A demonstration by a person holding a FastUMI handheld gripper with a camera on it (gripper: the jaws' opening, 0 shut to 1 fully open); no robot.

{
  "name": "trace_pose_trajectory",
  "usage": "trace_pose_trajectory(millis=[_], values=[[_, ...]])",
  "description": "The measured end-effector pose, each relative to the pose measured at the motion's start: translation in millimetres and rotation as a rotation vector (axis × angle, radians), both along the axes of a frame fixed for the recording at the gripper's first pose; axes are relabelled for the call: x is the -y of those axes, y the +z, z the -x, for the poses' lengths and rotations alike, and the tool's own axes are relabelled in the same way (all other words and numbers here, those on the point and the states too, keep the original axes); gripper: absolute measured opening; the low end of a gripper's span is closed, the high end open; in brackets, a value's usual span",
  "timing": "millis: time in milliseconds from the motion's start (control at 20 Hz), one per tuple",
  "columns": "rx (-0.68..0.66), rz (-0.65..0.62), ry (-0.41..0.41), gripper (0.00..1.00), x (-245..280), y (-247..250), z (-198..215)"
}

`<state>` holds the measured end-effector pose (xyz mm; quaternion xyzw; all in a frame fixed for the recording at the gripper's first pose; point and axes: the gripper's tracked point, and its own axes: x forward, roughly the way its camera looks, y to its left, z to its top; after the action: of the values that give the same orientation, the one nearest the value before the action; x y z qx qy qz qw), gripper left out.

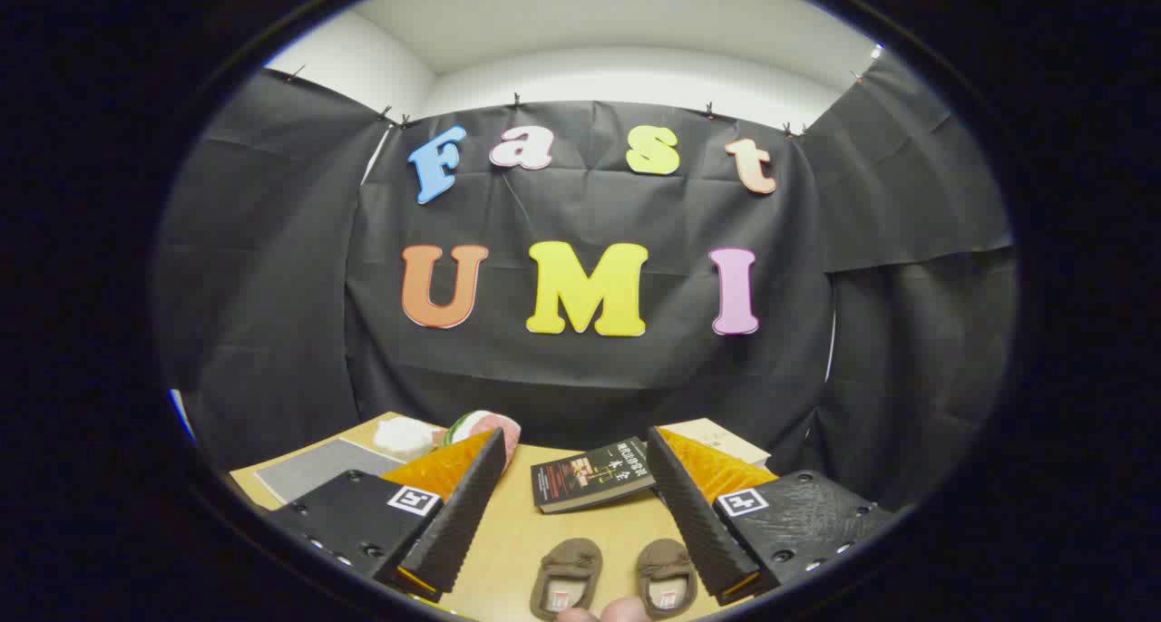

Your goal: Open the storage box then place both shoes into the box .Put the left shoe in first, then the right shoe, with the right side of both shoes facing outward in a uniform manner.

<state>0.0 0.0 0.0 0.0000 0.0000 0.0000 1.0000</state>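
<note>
Gripper [571, 504] was spread, empty, above both shoes [613, 575] (on the table [508, 549]). Box-opening step looked pending; next needs locating the box.

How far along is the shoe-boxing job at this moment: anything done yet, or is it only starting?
Only starting, by the look of it. Nothing looks done: both brown shoes sit side by side on the table, between the open fingers of the hand-held gripper, which holds nothing. A black book lies beyond them. Left to do: open the storage box, put in the left shoe, then the right.
</note>
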Motion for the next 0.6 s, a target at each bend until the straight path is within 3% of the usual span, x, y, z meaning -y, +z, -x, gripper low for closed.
trace_pose_trajectory(millis=[600], values=[[-0.004, -0.041, 0.007, 0.95, 1.2, -2.0, 9.1]])
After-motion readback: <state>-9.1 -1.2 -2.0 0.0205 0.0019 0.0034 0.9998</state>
